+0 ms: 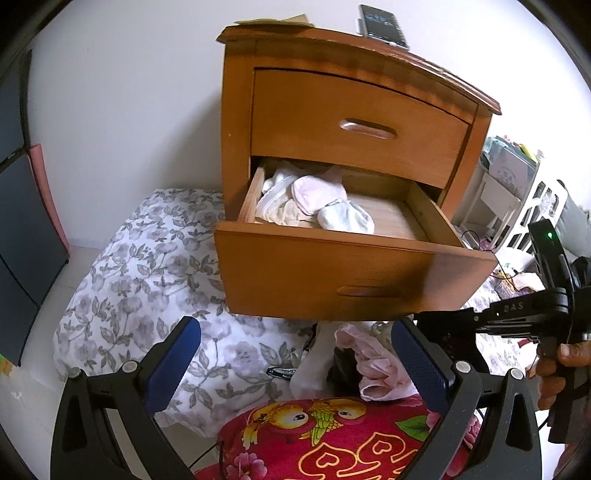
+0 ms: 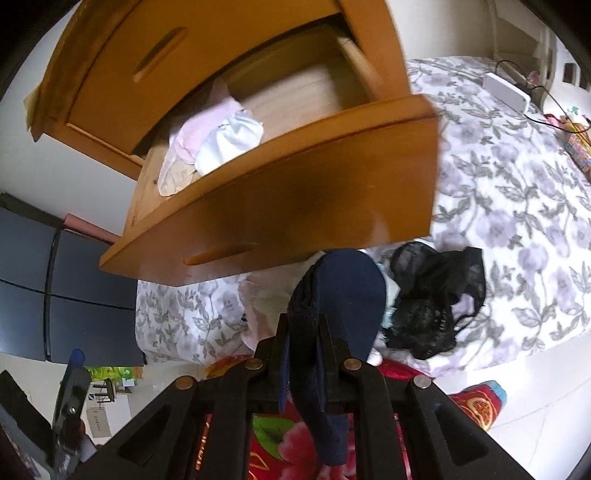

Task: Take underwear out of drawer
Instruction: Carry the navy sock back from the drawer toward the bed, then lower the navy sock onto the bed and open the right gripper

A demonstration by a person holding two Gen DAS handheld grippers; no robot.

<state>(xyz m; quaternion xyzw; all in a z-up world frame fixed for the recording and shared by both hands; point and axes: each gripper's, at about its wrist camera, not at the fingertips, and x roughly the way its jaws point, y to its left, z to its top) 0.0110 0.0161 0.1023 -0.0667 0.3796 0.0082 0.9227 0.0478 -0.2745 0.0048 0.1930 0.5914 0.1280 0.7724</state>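
The wooden nightstand's lower drawer (image 1: 354, 266) is pulled out. White and pink underwear (image 1: 314, 199) lies bunched in its left half, and the right half shows bare wood. My left gripper (image 1: 295, 328) is open below the drawer front, blue pads (image 1: 177, 354) wide apart, over a pink garment (image 1: 373, 365) on the bed. My right gripper (image 2: 304, 325) is shut on dark navy underwear (image 2: 347, 288), which drapes over its fingers just below the drawer (image 2: 295, 177). The drawer's underwear (image 2: 221, 136) shows above it. From the left wrist view, the right gripper (image 1: 436, 325) comes in from the right, held by a hand.
Black mesh underwear (image 2: 432, 295) lies on the floral bedspread (image 2: 517, 221) to the right. A red patterned blanket (image 1: 332, 435) sits nearest me. A phone (image 1: 384, 26) rests on the nightstand top. A dark cabinet (image 1: 22, 258) stands left; a white box (image 2: 506, 90) and cables lie far right.
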